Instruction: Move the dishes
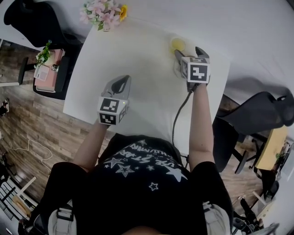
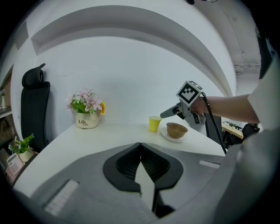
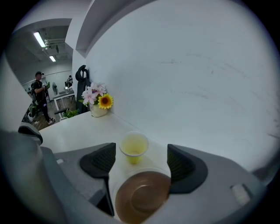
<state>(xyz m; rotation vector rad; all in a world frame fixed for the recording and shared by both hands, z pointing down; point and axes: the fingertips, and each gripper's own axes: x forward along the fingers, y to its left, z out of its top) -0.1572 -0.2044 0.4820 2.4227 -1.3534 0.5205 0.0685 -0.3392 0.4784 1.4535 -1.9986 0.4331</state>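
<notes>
A brown bowl (image 3: 142, 194) sits on a small white plate (image 3: 148, 167), with a yellow paper cup (image 3: 133, 148) standing just beyond them near the table's far edge. My right gripper (image 3: 140, 165) is open, its jaws standing either side of the bowl without touching it. In the left gripper view the same bowl (image 2: 176, 129), plate (image 2: 172, 137) and cup (image 2: 154, 124) lie far off at the right, under the right gripper (image 2: 165, 114). My left gripper (image 2: 140, 146) is shut and empty, over the white table (image 1: 138, 55) nearer the person.
A flower pot (image 1: 102, 11) stands at the table's far left corner. A black chair (image 1: 32, 20) and a stool with a plant and book (image 1: 48, 69) are left of the table, and another dark chair (image 1: 262, 112) is at its right. A cable (image 1: 177, 117) trails from the right gripper.
</notes>
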